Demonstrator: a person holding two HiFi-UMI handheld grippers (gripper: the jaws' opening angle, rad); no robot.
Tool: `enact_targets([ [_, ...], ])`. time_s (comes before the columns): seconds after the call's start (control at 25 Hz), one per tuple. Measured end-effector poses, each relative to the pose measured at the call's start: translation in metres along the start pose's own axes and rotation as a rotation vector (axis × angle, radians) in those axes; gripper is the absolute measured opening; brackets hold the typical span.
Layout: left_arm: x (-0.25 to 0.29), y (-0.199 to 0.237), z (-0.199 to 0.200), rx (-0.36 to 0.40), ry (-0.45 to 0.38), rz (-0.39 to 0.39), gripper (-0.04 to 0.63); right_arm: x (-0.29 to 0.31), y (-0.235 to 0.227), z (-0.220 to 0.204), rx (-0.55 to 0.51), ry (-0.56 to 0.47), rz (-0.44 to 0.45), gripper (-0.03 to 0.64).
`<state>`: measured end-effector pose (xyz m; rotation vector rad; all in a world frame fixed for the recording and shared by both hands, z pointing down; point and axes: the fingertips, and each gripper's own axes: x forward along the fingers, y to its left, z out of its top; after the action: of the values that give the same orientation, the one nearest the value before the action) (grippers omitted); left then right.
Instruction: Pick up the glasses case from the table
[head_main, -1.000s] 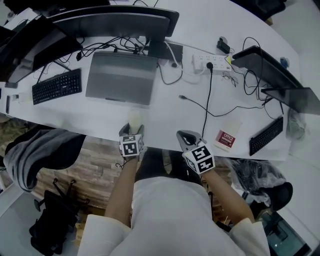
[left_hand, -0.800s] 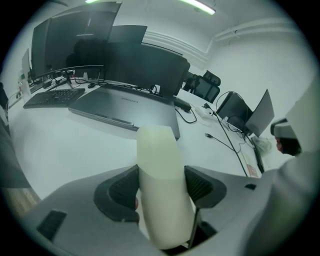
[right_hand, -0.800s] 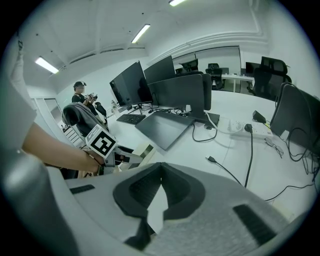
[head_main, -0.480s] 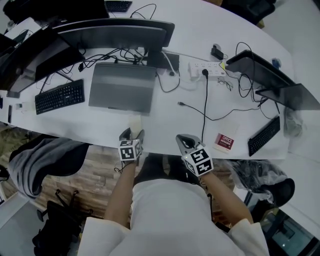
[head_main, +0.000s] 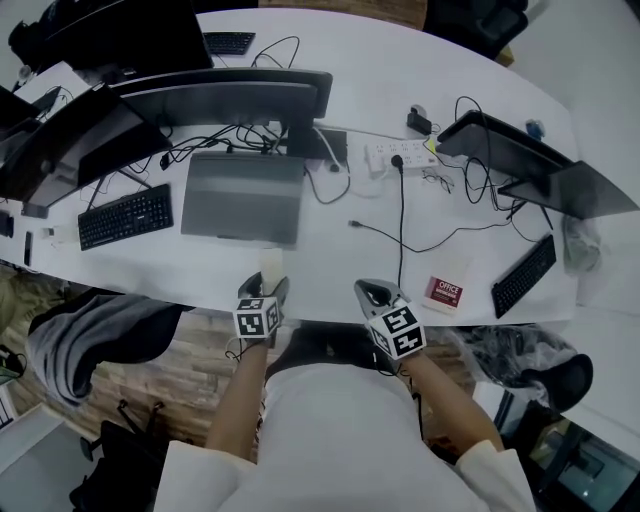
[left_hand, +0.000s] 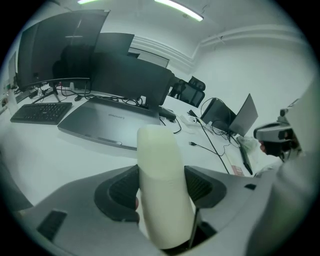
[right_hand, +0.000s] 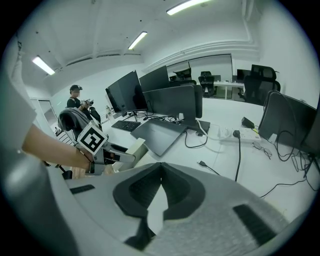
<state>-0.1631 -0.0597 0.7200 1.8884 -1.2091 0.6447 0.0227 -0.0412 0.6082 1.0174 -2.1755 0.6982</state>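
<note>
Glasses case (left_hand: 161, 170): near end lost inside body of left gripper (head_main: 268, 288). Red card (head_main: 444, 291), head view: lower print too small to read.

Long white ceiling strip lights (right_hand: 135, 40) cast cool, even brightness, leaving only faint shadows on the glossy white curved table (head_main: 322, 272). Both gripper views bulge strongly and fade to black at their round edges, with the nearest parts soft. The head view looks dimmer and slightly hazy.
</note>
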Motion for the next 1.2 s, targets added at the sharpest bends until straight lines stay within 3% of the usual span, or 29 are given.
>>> enact_targets([
  [0.76, -0.065, -0.051, 0.047, -0.108, -0.199, -0.084, 0.278, -0.058, -0.041, 0.012, -0.049, -0.078, 0.031, 0.003],
  [1.2, -0.114, -0.106, 0.08, -0.11, -0.338, -0.17, 0.278, -0.104, -0.073, 0.023, -0.033, -0.158, 0.034, 0.003],
])
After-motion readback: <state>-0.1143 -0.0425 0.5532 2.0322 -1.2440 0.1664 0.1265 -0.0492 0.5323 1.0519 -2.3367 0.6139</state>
